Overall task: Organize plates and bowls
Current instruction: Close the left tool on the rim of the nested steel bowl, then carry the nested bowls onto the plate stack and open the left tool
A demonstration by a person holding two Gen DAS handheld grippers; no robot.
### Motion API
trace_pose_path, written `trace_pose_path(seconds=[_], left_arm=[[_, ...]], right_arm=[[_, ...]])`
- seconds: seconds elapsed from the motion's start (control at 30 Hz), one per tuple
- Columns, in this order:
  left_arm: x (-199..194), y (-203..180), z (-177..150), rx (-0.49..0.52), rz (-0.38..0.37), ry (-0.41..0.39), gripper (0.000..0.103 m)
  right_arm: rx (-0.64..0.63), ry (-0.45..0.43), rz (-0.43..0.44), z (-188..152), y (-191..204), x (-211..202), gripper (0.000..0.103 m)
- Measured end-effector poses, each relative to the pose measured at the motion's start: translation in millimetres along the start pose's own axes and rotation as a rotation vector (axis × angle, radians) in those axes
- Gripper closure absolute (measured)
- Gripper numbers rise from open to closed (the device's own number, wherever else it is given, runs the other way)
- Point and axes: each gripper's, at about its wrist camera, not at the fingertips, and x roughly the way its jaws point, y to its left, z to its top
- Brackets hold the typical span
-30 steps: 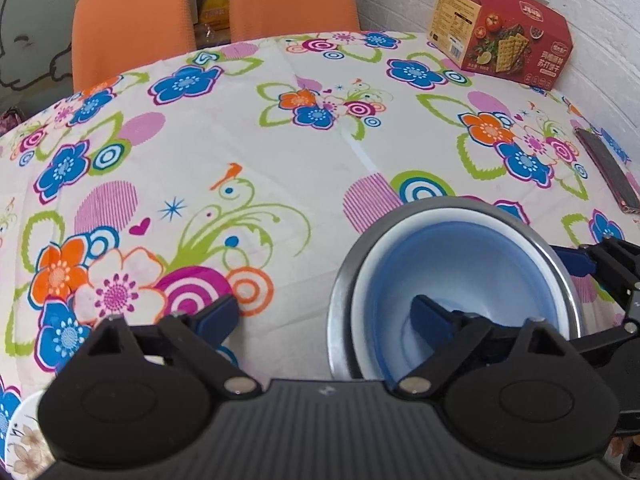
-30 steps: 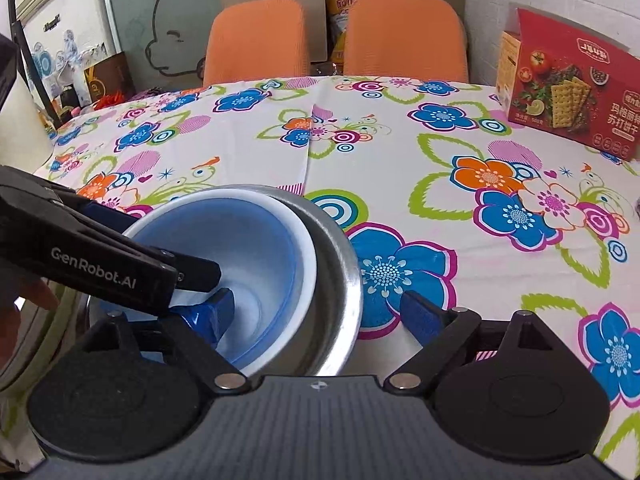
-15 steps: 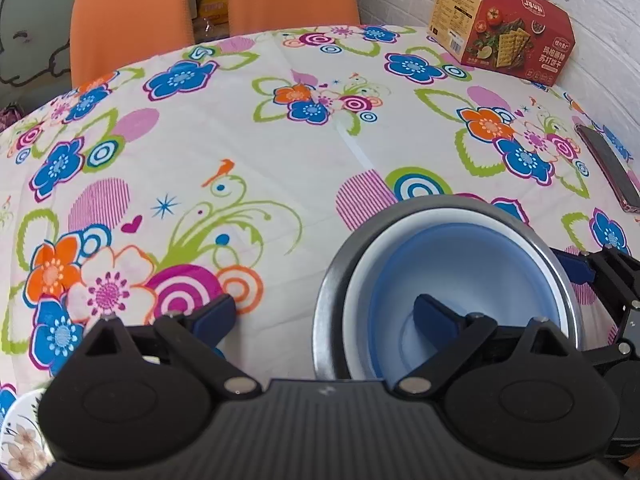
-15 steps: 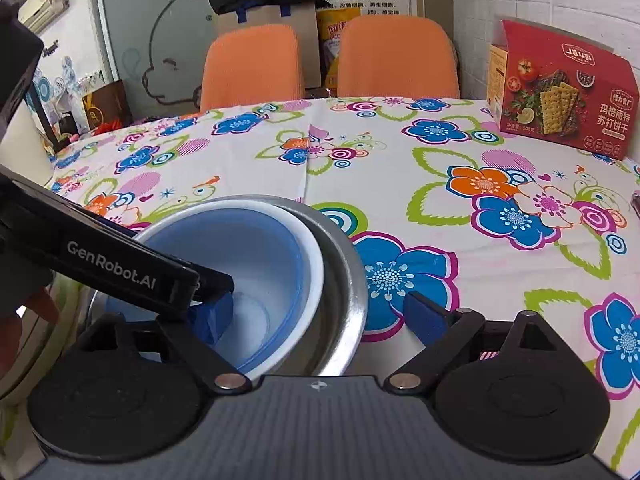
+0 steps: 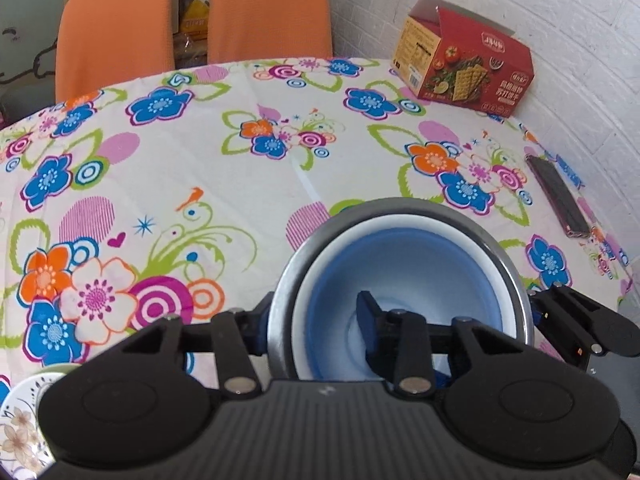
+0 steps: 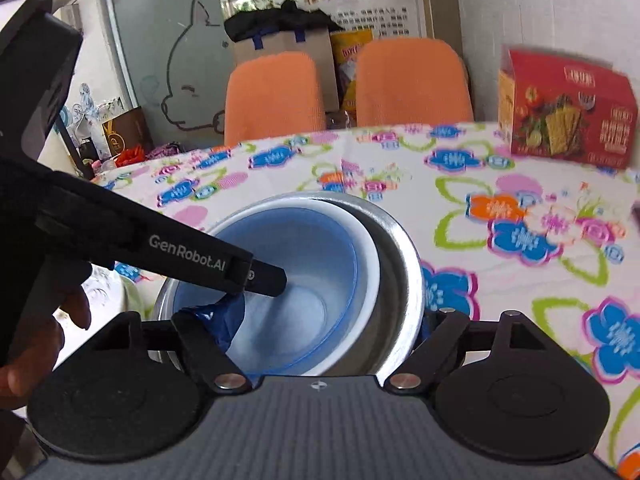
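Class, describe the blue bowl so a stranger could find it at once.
Start at the floral tablecloth, near the front edge. A steel bowl sits there, holding a white bowl; the blue bowl nests innermost, the only blue one.

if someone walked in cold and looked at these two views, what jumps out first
The nested bowls in the near middle: a blue bowl inside a white bowl, both inside a steel bowl. The left gripper and right gripper each straddle the stack's rim from opposite sides, one finger inside. Behind lie the loud flowered tablecloth and a red cracker box at the far right.
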Motion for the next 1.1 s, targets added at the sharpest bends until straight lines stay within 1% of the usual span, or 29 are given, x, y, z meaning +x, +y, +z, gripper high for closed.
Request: trace_pose_path(seconds=[0.1, 0.2, 0.27, 0.43, 0.53, 0.63, 0.7, 0.73, 0.8, 0.83, 0.87, 0.9, 0.93, 0.97, 1.03, 1.1], left_arm=[[-27.2, 6.9, -1.1, -0.015, 0.005, -0.038, 0.067], [-54.8, 25.6, -12.4, -0.037, 0.041, -0.058, 0.067], [-72.0, 42.9, -24.4, -0.061, 0.083, -0.059, 0.067], [-104.3, 89.6, -60.6, -0.127, 0.199, -0.055, 0.067], [-113.7, 118.4, -82.9, -0.18, 0.238, -0.036, 0.067], [-115.0, 141.5, -101.3, -0.23, 0.241, -0.019, 0.067], [-113.1, 149.3, -107.7, -0.248, 0.23, -0.019, 0.068], [-112.7, 150.6, -108.9, -0.245, 0.215, -0.028, 0.068], [-110.6, 148.7, -109.6, -0.226, 0.21, -0.039, 0.068], [-109.3, 147.7, -109.8, -0.214, 0.209, -0.043, 0.066], [-108.5, 147.1, -110.2, -0.209, 0.206, -0.047, 0.051], [-108.7, 146.9, -110.9, -0.209, 0.185, -0.055, 0.039], [-109.4, 146.4, -111.5, -0.21, 0.165, -0.065, 0.024], [-111.3, 144.1, -112.3, -0.205, 0.173, -0.079, 0.024], [-117.3, 139.8, -113.3, -0.175, 0.216, -0.116, 0.024], [-127.3, 139.5, -114.3, -0.165, 0.259, -0.16, 0.022]], right_arm=[[-0.033, -0.027, 0.028, 9.2, 16.5, -11.7, 0.034], [-0.054, -0.023, 0.106, 14.3, 39.8, -14.3, 0.034], [-0.069, -0.013, 0.164, 12.9, 60.1, -10.2, 0.033], [-0.097, 0.037, 0.293, 2.4, 112.4, 10.1, 0.033], [-0.106, 0.09, 0.354, -6.2, 138.6, 23.4, 0.033], [-0.123, 0.13, 0.375, -12.9, 156.2, 32.3, 0.033], [-0.137, 0.143, 0.358, -15.5, 162.5, 35.3, 0.032], [-0.144, 0.142, 0.342, -16.5, 163.7, 35.5, 0.032], [-0.155, 0.151, 0.323, -17.3, 164.0, 36.7, 0.032], [-0.153, 0.162, 0.317, -18.2, 163.7, 38.4, 0.032], [-0.155, 0.178, 0.314, -19.1, 163.5, 40.6, 0.032], [-0.174, 0.175, 0.315, -20.0, 165.1, 40.3, 0.033], [-0.196, 0.179, 0.31, -20.7, 167.6, 40.4, 0.033], [-0.209, 0.179, 0.3, -20.4, 169.0, 40.1, 0.033], [-0.221, 0.169, 0.273, -18.1, 167.5, 38.3, 0.033], [-0.206, 0.121, 0.235, -14.4, 159.8, 30.3, 0.033]])
